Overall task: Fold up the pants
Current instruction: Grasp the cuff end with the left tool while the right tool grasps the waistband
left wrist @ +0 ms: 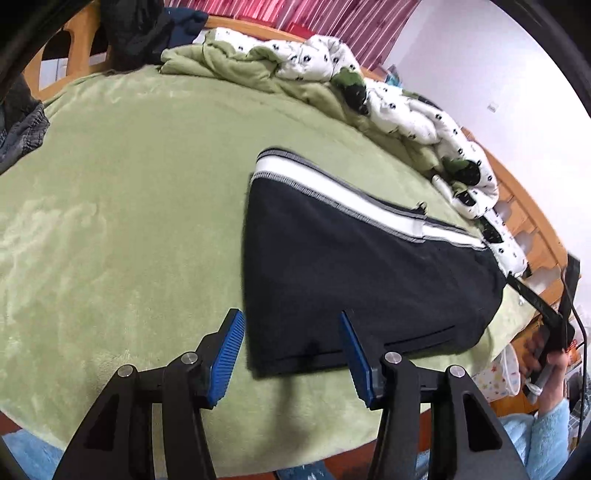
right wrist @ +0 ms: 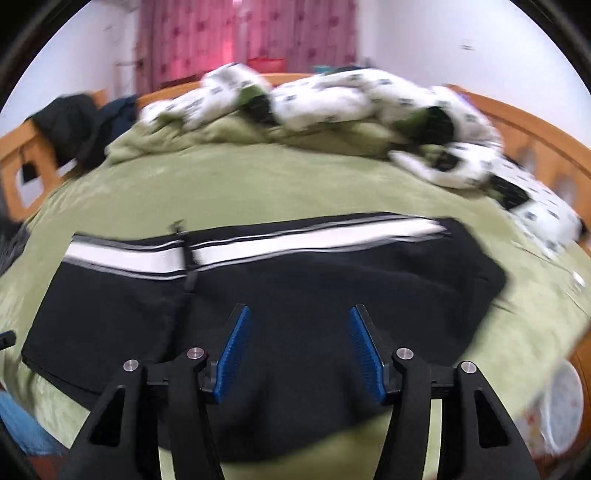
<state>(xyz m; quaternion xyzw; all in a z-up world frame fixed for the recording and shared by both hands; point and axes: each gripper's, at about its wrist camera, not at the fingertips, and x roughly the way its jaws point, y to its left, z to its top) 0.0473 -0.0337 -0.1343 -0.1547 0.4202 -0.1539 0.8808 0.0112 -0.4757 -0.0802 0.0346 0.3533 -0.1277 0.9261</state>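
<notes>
Black pants [left wrist: 362, 273] with a white side stripe lie folded flat on the green bed blanket [left wrist: 122, 206]. My left gripper [left wrist: 291, 325] is open and empty, its blue pads astride the pants' near left corner, just above the cloth. My right gripper [right wrist: 299, 317] is open and empty over the middle of the pants [right wrist: 295, 280]. The right gripper also shows at the far right of the left wrist view [left wrist: 554, 328], held in a hand beyond the pants' right end. The right view is blurred.
A crumpled white and green quilt [left wrist: 388, 96] lies along the far side of the bed. Dark clothes [left wrist: 147, 33] hang on the wooden bed frame [right wrist: 535, 140]. A grey garment [left wrist: 22, 129] lies at the left edge. The blanket's left half is bare.
</notes>
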